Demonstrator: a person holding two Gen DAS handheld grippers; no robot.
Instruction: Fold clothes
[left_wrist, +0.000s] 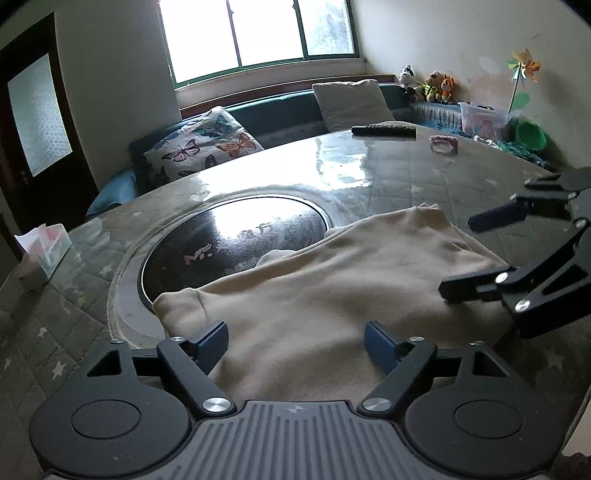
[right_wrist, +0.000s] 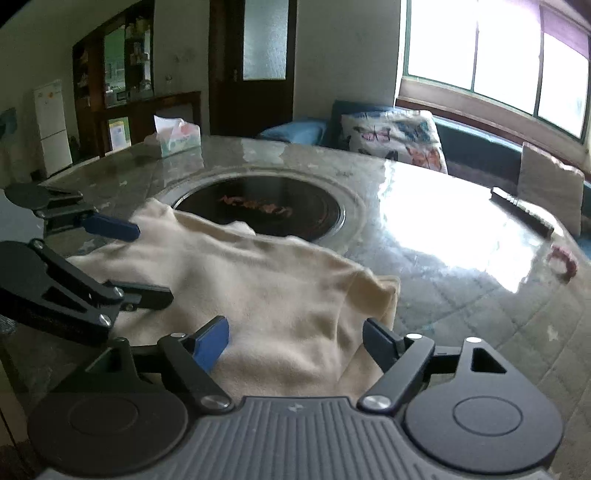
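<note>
Pretty clearly someone's living room: butterfly cushion (left_wrist: 201, 142) on a window bench, plush toys (left_wrist: 430, 86) upper right, fridge (right_wrist: 51, 127) far left, tissue box (right_wrist: 179, 138) on the table (left_wrist: 388, 173).

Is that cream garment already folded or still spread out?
Partly folded: the cream garment lies bunched on the table, with one edge doubled over, not neatly flat.

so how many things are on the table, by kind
garment: 1
tissue box: 1
remote: 1
pink hair tie: 1
total: 4
</note>
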